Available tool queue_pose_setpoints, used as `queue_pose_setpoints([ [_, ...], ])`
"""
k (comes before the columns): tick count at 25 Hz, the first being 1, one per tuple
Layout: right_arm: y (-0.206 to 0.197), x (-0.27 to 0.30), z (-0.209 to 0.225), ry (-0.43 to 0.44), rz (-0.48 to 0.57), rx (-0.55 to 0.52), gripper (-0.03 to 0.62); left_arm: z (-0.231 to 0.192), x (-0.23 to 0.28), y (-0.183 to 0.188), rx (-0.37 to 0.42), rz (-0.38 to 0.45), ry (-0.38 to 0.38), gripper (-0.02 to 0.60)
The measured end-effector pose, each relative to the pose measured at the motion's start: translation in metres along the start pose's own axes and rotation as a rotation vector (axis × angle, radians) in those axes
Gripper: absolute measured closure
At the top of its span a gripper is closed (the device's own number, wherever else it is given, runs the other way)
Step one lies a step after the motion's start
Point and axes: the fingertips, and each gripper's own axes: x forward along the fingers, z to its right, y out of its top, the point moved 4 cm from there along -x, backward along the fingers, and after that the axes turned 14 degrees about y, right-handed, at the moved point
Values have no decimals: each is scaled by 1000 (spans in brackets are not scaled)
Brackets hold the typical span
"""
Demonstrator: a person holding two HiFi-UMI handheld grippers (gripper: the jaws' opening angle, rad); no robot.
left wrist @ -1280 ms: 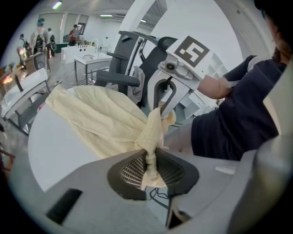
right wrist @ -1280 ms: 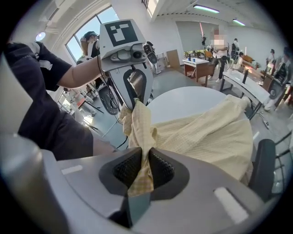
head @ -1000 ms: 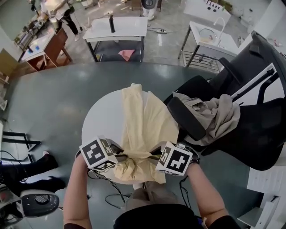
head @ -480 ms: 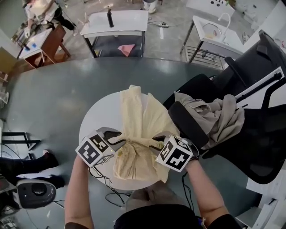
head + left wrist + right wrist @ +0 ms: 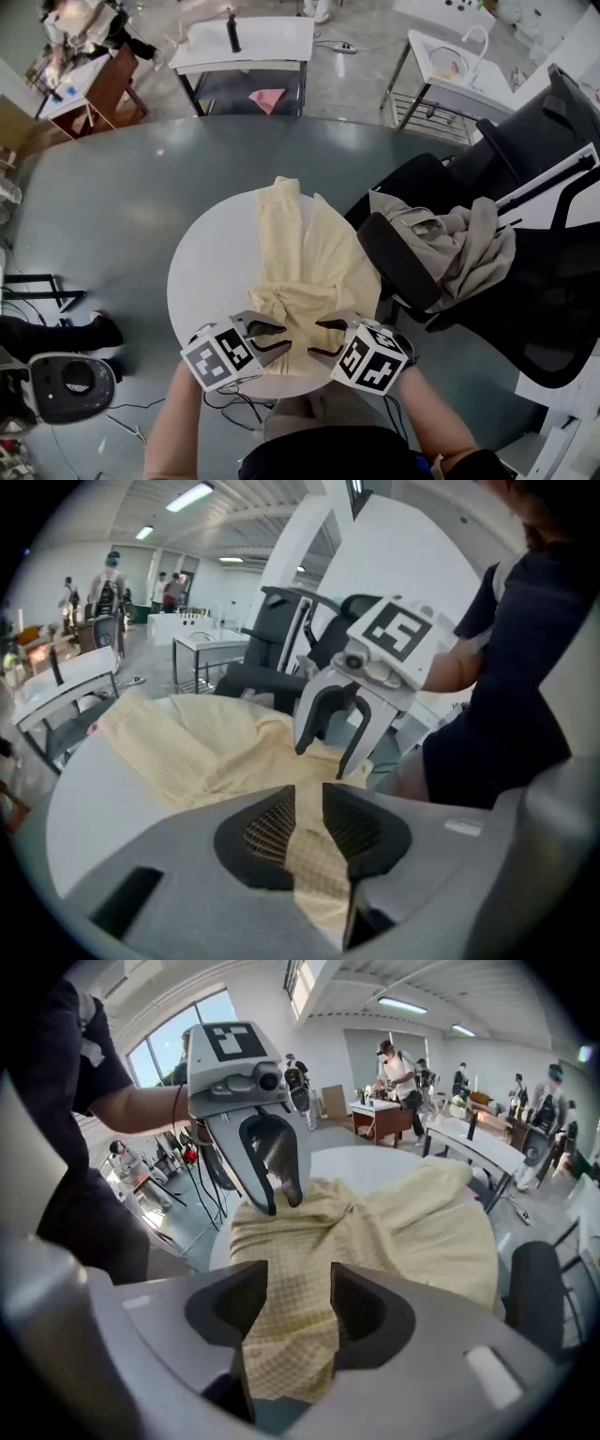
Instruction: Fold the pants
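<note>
Pants (image 5: 309, 272): pale yellow, fine waffle-check weave, soft and creased. Laid flat on round white table (image 5: 202, 272), smooth matte top. Two long legs running away from the person, split in a narrow V; far leg end reaching the far rim. Waist part rumpled into ridges at the near side.

Left gripper (image 5: 265, 336): grey moulded jaws, dark ribbed pads, narrow gap, just been closing. Yellow cloth showing in the gap; not pinched as far as visible.

Right gripper (image 5: 323, 339): jaws spread wider, just been opening, cloth lying loose between and below them, pads clear of it.

Near hem of pants covered by both grippers and their marker cubes. Near rim of table cut off by the person's body. Black office chair (image 5: 525, 216) just beside table, with crumpled beige garment (image 5: 459, 244) draped on it.
</note>
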Motion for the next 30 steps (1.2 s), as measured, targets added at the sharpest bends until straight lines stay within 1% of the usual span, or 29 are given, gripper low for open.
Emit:
queue_pose_setpoints([
  [2,-19,15,5,-35,-63,60,372,-1,23,-14,63,-94,31,485],
  [3,-27,20,9,-54,-77,98,365,-4,31,-21,81,-139,44,485],
  [5,-38,28,15,-73,-60,179,356,-7,44,-33,82,-197,47,485],
  [6,-42,30,15,-73,-46,208,356,-7,47,-37,68,-211,44,485],
  [8,-43,33,14,-70,-38,220,361,-6,51,-44,27,-222,44,489],
  [12,-39,42,6,-50,-73,158,368,-2,46,-62,-72,-252,50,517],
  [14,-35,51,-2,-28,-94,120,370,2,38,-75,-104,-279,56,528],
  [17,-28,66,-16,5,-117,69,372,11,26,-96,-130,-284,71,532],
  [21,-21,89,-39,58,-138,20,372,27,12,-127,-196,-271,83,534],
  [26,-16,108,-64,116,-150,-17,373,49,-4,-157,-248,-269,90,535],
  [28,-13,112,-72,128,-160,-32,373,55,-10,-165,-255,-250,92,535],
  [30,-11,108,-75,121,-153,-43,372,58,-13,-166,-258,-207,106,535],
])
